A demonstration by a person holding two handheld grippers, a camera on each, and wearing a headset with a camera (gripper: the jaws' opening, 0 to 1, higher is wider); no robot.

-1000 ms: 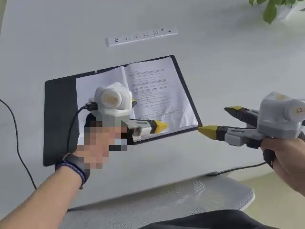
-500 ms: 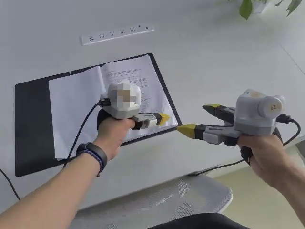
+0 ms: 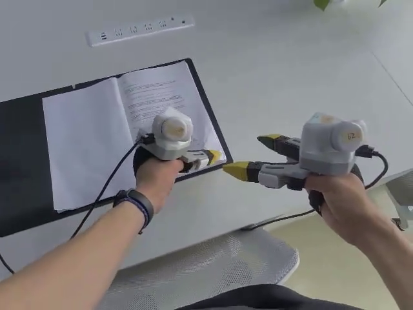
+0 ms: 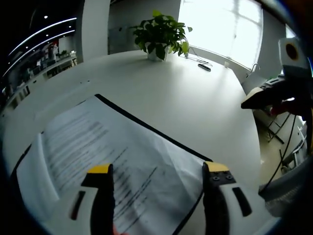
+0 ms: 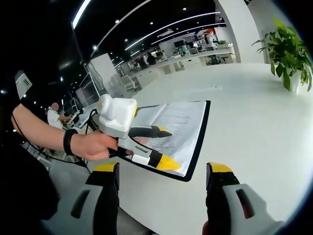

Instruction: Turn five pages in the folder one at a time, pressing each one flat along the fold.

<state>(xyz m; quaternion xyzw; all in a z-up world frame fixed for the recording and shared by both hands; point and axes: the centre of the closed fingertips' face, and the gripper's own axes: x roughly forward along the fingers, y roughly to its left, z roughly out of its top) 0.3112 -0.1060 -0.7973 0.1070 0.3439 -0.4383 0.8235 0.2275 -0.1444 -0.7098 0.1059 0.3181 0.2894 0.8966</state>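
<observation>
On the white table (image 3: 290, 71) before you, the black folder (image 3: 19, 168) lies open with paper sheets on both sides. Your left gripper (image 3: 208, 157) hangs over the lower outer corner of the right-hand page (image 3: 161, 97), jaws spread and holding nothing; contact with the paper cannot be determined. Your right gripper (image 3: 251, 155) sits off the folder's right edge, just beside the left gripper and pointing toward it, jaws wide and empty. A power strip (image 3: 139, 29) lies beyond the folder's top edge.
</observation>
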